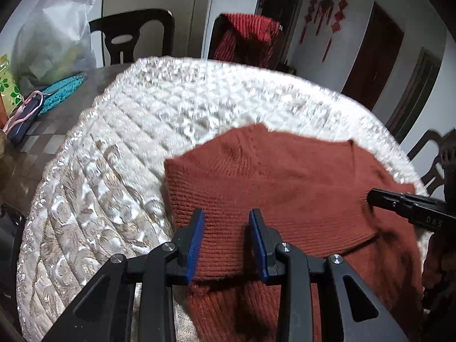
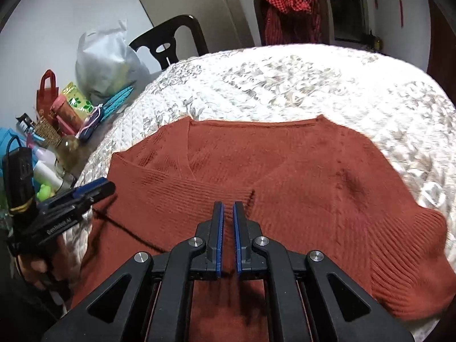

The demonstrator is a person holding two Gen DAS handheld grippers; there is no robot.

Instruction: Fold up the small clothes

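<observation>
A rust-red knit sweater [image 1: 285, 188] lies on a white quilted cloth [image 1: 171, 108], with both sleeves folded across its body. It fills the right wrist view [image 2: 285, 176] too. My left gripper [image 1: 227, 215] is open and hovers over the sweater's left part, holding nothing. My right gripper [image 2: 228, 208] hovers over the sweater's middle, its jaws a narrow gap apart with nothing between them. The left gripper shows at the left of the right wrist view [image 2: 94, 188]. The right gripper's tip shows at the right of the left wrist view [image 1: 373, 196].
The quilted cloth [image 2: 313, 85] covers a dark table [image 1: 57, 119]. At the table's left stand a white plastic bag [image 1: 54, 42], a teal cloth [image 1: 61, 92], bottles and small bags [image 2: 62, 114]. Dark chairs [image 1: 134, 34] stand behind; one carries a red checked garment [image 2: 290, 14].
</observation>
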